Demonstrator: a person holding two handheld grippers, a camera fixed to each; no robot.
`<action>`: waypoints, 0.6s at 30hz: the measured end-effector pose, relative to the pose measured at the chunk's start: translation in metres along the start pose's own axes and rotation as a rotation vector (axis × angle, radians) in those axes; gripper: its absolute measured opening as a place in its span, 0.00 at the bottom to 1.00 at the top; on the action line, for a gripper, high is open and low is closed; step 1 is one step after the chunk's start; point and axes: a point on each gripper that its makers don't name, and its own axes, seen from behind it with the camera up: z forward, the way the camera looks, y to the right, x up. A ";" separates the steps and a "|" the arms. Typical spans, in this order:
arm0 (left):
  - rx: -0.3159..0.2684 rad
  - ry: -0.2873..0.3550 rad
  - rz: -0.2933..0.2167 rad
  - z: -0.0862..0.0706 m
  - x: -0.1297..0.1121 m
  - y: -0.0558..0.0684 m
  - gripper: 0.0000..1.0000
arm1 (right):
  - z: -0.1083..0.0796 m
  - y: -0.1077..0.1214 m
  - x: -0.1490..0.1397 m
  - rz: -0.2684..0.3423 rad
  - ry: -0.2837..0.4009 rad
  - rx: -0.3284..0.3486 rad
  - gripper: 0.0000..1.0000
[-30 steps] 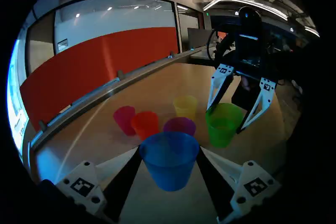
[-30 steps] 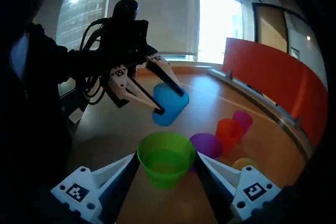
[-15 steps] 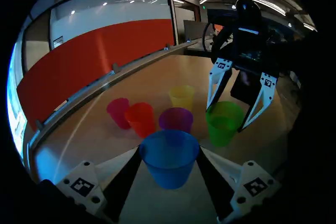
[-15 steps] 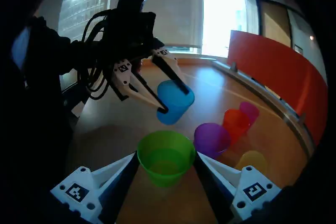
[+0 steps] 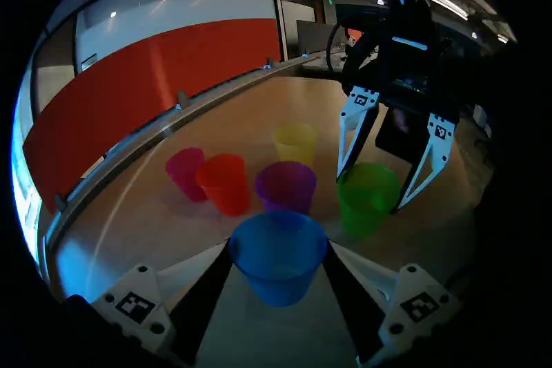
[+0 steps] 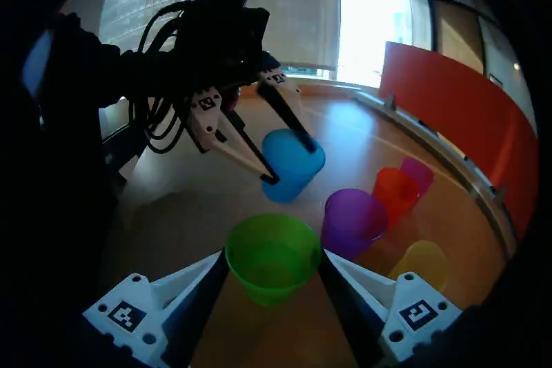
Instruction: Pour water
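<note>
Cups in your grip: left gripper clamps a translucent blue plastic cup; right gripper clamps a translucent green plastic cup.

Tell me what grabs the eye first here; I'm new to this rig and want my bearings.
Two bright cups in grippers: the left gripper clamps a blue cup and the right gripper a green cup, facing each other over the wooden table. Nearby stand a pink cup, orange cup, purple cup and yellow cup, before a red wall panel.
</note>
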 end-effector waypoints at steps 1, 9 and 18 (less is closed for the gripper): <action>0.000 -0.003 0.003 0.001 0.000 0.000 0.88 | 0.001 0.000 -0.001 -0.001 -0.003 0.001 0.92; -0.013 -0.019 0.019 0.007 -0.004 0.003 0.88 | 0.004 0.002 -0.006 -0.011 -0.020 0.003 0.92; -0.022 -0.019 0.021 0.011 -0.005 0.005 0.88 | 0.005 0.002 -0.008 -0.011 -0.022 0.001 0.92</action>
